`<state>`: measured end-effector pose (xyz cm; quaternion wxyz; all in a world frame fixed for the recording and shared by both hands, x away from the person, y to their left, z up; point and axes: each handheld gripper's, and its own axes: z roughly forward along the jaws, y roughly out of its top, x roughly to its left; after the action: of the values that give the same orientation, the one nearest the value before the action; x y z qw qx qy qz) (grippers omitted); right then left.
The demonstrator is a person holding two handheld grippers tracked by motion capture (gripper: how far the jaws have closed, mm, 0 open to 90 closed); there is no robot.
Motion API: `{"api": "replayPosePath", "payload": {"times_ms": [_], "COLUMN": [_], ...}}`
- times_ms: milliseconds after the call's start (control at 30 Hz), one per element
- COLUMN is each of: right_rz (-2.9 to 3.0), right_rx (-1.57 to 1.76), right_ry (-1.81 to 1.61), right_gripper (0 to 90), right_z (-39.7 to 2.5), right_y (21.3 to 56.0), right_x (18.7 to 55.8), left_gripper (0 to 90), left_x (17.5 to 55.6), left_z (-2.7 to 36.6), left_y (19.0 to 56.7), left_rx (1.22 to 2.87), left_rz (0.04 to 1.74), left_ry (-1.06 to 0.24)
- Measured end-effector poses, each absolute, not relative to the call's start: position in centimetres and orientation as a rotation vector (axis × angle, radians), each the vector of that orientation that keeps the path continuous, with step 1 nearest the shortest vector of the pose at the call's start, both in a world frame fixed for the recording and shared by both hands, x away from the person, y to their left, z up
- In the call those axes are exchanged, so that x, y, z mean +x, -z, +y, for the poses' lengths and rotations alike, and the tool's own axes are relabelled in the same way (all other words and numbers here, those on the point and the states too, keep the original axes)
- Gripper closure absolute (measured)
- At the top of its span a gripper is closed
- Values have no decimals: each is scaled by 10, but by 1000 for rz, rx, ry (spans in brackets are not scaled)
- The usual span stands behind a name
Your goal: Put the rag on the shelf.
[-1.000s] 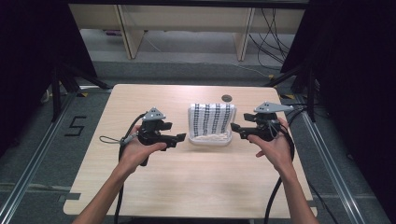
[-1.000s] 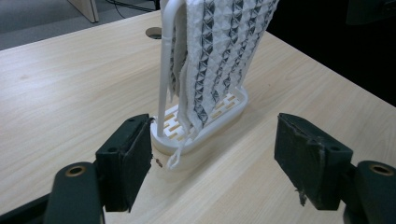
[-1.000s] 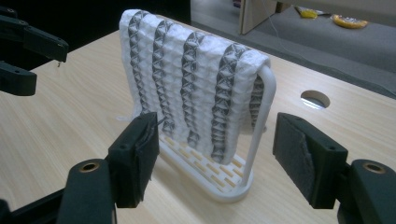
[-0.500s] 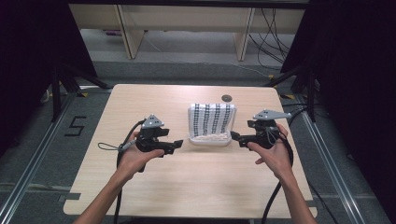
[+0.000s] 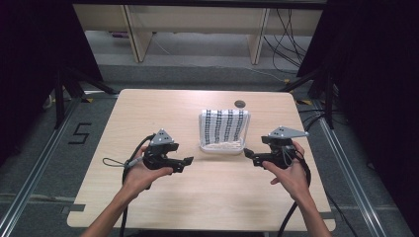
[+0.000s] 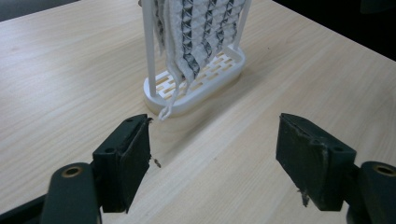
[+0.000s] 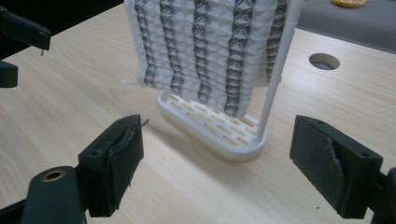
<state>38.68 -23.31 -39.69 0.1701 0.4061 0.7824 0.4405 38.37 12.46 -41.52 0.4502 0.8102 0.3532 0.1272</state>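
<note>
While the white plastic rack with an oval slotted base (image 5: 223,145) stands upright near the middle of the pale wooden table (image 5: 148,108), a white cloth with dark grey woven stripes (image 5: 225,124) hangs over its top and drapes down toward the base. The base's long axis runs across the table from left to right, so the cloth's broad striped face looks toward the person, and the stripes run vertically. In the left gripper view the rack is seen almost end-on, with the cloth (image 6: 196,32) folded in layers and a loose white thread (image 6: 169,105) dangling to the rim of the base (image 6: 196,86). The left gripper (image 5: 187,161) is held just to the left of the rack, its jaws spread wide and holding nothing, pointed toward the base. The right gripper (image 5: 248,154) sits just to the right of the rack, likewise agape and empty, aimed inward at it. Neither touches the rack or cloth. A round cable hole (image 5: 240,104) lies in the tabletop behind the rack.
</note>
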Motion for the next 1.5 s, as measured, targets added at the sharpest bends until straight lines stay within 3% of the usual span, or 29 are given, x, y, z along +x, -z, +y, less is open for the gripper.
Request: {"api": "replayPosePath", "payload": {"times_ms": [500,1500], "right_rz": [2242,2331], "right_rx": [1081,1099], "right_ry": [-1260,-1232], "right_gripper": [184,198], "right_z": [-222,-220], "right_y": [407,452], "right_x": [373,338], "left_gripper": [191,188], "left_x": [366,332], "left_z": [120,127], "left_y": [429,467], "left_rx": [2001,2065], "left_rz": [838,798], "left_ry": [-323,-296]}}
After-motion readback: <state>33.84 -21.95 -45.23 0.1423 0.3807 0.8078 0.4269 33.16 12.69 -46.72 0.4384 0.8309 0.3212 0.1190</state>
